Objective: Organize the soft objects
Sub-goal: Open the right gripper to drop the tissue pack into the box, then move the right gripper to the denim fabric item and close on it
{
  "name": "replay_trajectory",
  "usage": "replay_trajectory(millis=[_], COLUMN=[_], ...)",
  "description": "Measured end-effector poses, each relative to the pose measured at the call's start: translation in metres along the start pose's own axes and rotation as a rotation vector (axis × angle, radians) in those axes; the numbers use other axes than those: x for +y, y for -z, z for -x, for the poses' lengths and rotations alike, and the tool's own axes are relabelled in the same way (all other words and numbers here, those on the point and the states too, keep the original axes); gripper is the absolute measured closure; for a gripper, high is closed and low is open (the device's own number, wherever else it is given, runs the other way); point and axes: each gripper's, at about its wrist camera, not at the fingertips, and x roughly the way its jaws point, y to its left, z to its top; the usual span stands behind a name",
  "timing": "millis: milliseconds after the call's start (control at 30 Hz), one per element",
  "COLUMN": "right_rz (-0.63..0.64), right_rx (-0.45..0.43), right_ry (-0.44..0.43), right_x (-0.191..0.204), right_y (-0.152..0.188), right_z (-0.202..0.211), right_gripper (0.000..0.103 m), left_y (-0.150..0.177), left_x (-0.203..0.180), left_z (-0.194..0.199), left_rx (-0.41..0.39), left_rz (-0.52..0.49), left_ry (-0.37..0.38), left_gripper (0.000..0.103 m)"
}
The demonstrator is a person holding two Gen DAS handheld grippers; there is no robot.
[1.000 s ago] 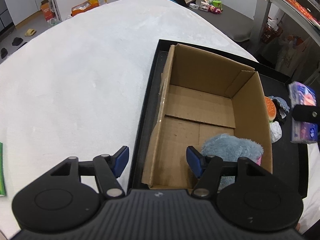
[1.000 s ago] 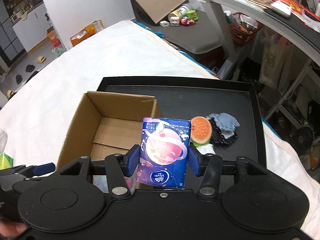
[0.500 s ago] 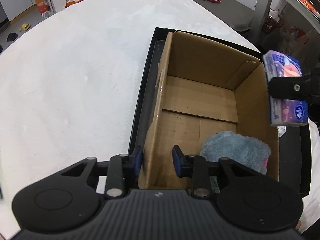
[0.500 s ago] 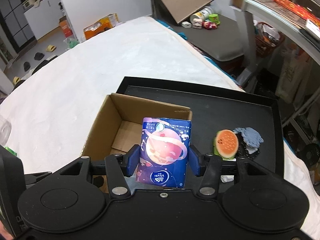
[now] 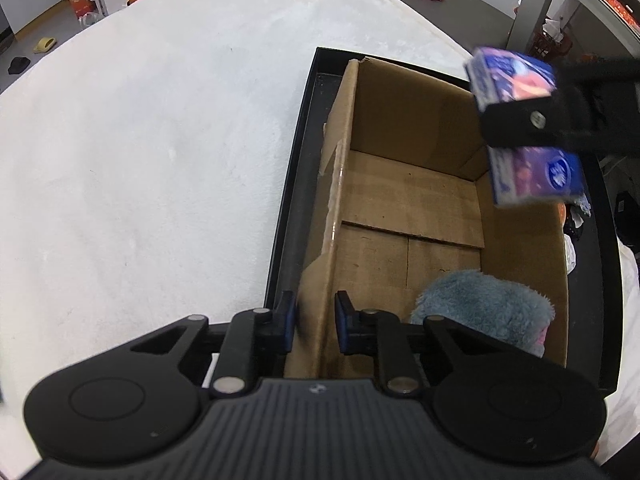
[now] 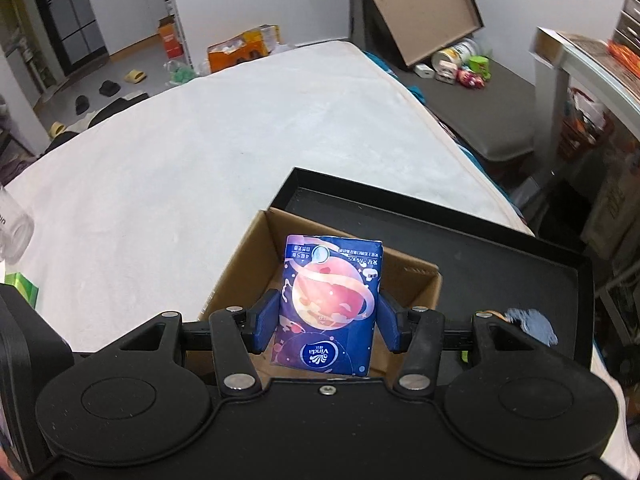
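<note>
An open cardboard box (image 5: 412,200) stands in a black tray (image 5: 296,184) on a white padded surface. A blue-grey plush (image 5: 484,308) lies in the box's near right corner. My left gripper (image 5: 314,322) straddles the box's near left wall; its jaws are closing, with a small gap still showing on the inner side. My right gripper (image 6: 328,320) is shut on a blue tissue pack (image 6: 328,292) with a planet print. It holds the pack (image 5: 516,80) in the air above the box's far right corner.
Other soft items (image 6: 532,322) lie on the tray (image 6: 480,256) to the right of the box (image 6: 240,276). A green box (image 6: 18,288) and a clear bottle (image 6: 12,228) sit at the left. The white surface (image 5: 160,140) stretches out on the left.
My left jaws have narrowed around the box's left wall. My right gripper has carried the tissue pack leftward, from over the tray to over the box.
</note>
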Motion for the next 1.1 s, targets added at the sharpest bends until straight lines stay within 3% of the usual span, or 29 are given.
replay_trajectory(millis=[200, 367, 733, 1100], right_rz=[0.049, 0.078, 0.03, -0.095], right_rx=[-0.038, -0.058, -0.049, -0.063], right_ry=[-0.028, -0.026, -0.006, -0.03], right_x=[0.012, 0.015, -0.015, -0.075], right_y=[-0.011, -0.015, 0.002, 0.018], right_z=[-0.003, -0.001, 0.011, 0.026], right_gripper=[0.05, 0.018, 0.014, 0.012], left_y=[-0.001, -0.003, -0.002, -0.004], left_x=[0.003, 0.003, -0.008, -0.018], left_z=[-0.001, -0.001, 0.003, 0.01], left_rx=[0.003, 0.011, 0.007, -0.002], left_rz=[0.0, -0.003, -0.023, -0.029], left_ry=[0.014, 0.011, -0.036, -0.078], left_gripper=[0.084, 0.084, 0.079, 0.054])
